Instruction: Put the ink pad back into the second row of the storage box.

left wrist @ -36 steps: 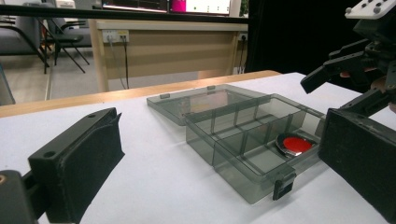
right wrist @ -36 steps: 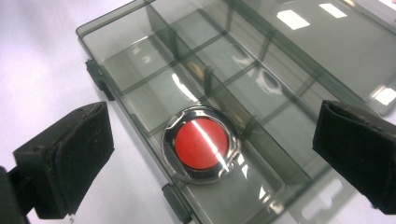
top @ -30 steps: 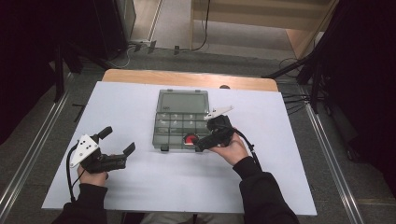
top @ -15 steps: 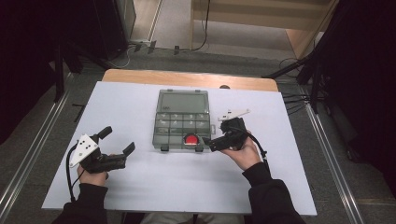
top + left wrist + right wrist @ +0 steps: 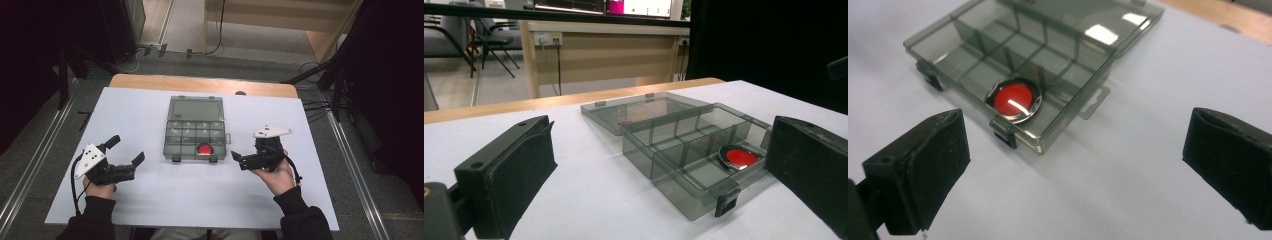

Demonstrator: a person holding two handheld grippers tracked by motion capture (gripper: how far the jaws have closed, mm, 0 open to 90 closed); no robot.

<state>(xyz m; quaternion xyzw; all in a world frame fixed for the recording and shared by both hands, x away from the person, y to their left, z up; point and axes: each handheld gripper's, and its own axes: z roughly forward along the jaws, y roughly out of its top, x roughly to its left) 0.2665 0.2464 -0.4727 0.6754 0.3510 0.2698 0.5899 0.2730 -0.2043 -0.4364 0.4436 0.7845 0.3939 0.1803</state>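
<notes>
- Black padded jaws of my right tool (image 5: 1073, 165) stand wide apart with nothing between them, hovering over the white counter (image 5: 200, 200) just right of the box.
- My left tool (image 5: 125, 155) rests near the counter's left side, jaws apart too, holding nothing, well apart from the box.
- Smoky clear plastic organizer box (image 5: 195, 135) sits mid-counter, lid (image 5: 196, 107) folded flat behind it.
- Red round disc (image 5: 1014, 100) lies in a front-row compartment, just behind the right front latch (image 5: 1003, 132).
- My read: disc is placed, next is closing the lid. Do it well: keep the right tool clear of the front wall, reach past the tray, lift the lid's far edge, swing slowly so the box doesn't slide.
</notes>
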